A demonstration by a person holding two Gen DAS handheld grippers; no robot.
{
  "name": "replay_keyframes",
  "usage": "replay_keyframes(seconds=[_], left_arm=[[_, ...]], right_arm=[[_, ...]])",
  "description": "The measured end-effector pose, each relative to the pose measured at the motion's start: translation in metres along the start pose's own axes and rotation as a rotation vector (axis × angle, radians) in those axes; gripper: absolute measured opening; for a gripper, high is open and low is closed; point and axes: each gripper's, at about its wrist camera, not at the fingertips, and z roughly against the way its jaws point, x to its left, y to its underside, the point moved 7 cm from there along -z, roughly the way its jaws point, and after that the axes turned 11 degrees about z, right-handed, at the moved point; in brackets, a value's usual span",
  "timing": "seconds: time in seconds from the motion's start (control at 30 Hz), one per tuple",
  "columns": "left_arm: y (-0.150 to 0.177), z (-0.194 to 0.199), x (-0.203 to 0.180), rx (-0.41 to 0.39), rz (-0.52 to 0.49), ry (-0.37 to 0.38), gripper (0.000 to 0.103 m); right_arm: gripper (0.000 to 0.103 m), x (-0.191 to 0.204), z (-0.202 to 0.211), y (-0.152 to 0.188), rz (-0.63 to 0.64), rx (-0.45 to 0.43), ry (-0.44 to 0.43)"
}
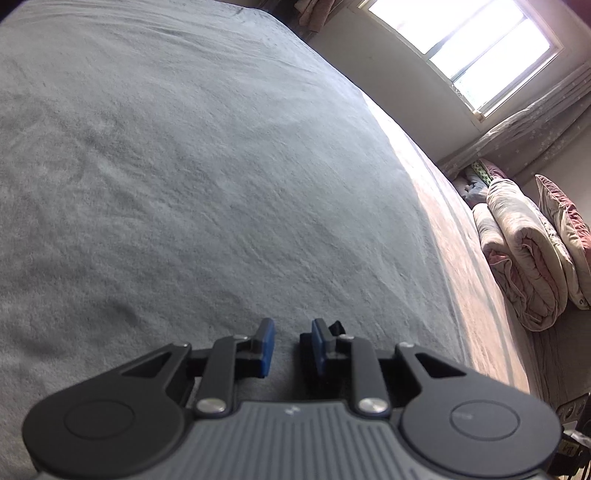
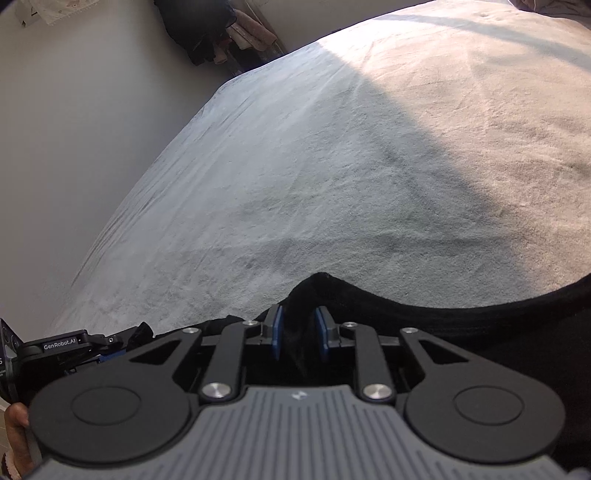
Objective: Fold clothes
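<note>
A black garment (image 2: 461, 325) lies on the grey bed cover (image 2: 295, 184) along the near edge in the right wrist view. My right gripper (image 2: 299, 310) is shut on a raised fold of it, and black cloth fills the gap between the blue pads. At the left edge of the same view the housing of the left gripper (image 2: 66, 347) shows, its tip at a bunch of the black cloth. In the left wrist view my left gripper (image 1: 293, 325) stands narrowly open. A scrap of black cloth (image 1: 337, 326) rests by its right finger, and the bed cover (image 1: 184, 184) shows between the pads.
A bright window (image 1: 472, 48) is at the far right, with rolled quilts (image 1: 524, 266) and a pillow (image 1: 565, 221) below it at the bed's end. A pale wall (image 2: 74, 147) runs along the bed's left side. Dark clothes (image 2: 199, 26) hang in the corner. A hand (image 2: 14, 435) holds the left gripper.
</note>
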Motion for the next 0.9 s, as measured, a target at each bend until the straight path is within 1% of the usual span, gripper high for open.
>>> replay_keyframes(seconds=[0.07, 0.1, 0.13, 0.17, 0.3, 0.43, 0.5, 0.53, 0.6, 0.63, 0.67, 0.7, 0.83, 0.9], left_arm=[[-0.001, 0.0, 0.002, 0.008, 0.007, 0.013, 0.022], [-0.001, 0.0, 0.003, 0.01, 0.012, 0.016, 0.022], [-0.003, 0.001, 0.004, 0.01, 0.02, 0.019, 0.022], [-0.004, 0.003, 0.005, 0.009, 0.029, 0.022, 0.022], [-0.006, 0.004, 0.006, 0.012, 0.039, 0.03, 0.022], [-0.007, 0.003, 0.004, 0.02, 0.057, 0.045, 0.022], [-0.008, 0.005, 0.003, 0.018, 0.067, 0.058, 0.023], [-0.008, 0.005, 0.002, 0.015, 0.065, 0.058, 0.024], [-0.008, 0.005, 0.001, 0.015, 0.058, 0.053, 0.03], [-0.008, 0.003, 0.001, 0.023, 0.057, 0.055, 0.031], [-0.007, 0.002, 0.001, 0.031, 0.058, 0.058, 0.032], [-0.006, 0.001, 0.001, 0.037, 0.06, 0.063, 0.032], [-0.005, 0.004, -0.002, 0.046, 0.055, 0.095, 0.036], [-0.005, 0.006, -0.006, 0.041, 0.045, 0.11, 0.041]], right_arm=[[0.023, 0.001, -0.002, -0.002, -0.006, -0.007, 0.001], [0.018, 0.002, -0.002, -0.003, -0.005, -0.013, 0.003], [0.009, 0.003, -0.001, -0.006, 0.005, -0.024, 0.014], [0.003, 0.002, 0.0, -0.009, 0.014, -0.04, 0.031], [0.003, -0.002, 0.006, -0.02, 0.015, -0.088, 0.082], [0.003, -0.01, 0.004, -0.026, 0.043, -0.086, 0.158], [0.003, -0.011, 0.005, -0.028, 0.038, -0.104, 0.155], [0.003, -0.011, 0.004, -0.027, 0.044, -0.096, 0.163], [0.003, -0.012, -0.001, -0.025, 0.063, -0.07, 0.186], [0.004, -0.012, -0.002, -0.023, 0.072, -0.06, 0.196], [0.009, -0.011, -0.002, -0.021, 0.076, -0.056, 0.201], [0.012, -0.011, 0.0, -0.02, 0.072, -0.06, 0.198], [0.013, -0.013, 0.008, -0.022, 0.057, -0.066, 0.18], [0.016, -0.015, 0.014, -0.024, 0.057, -0.071, 0.181]])
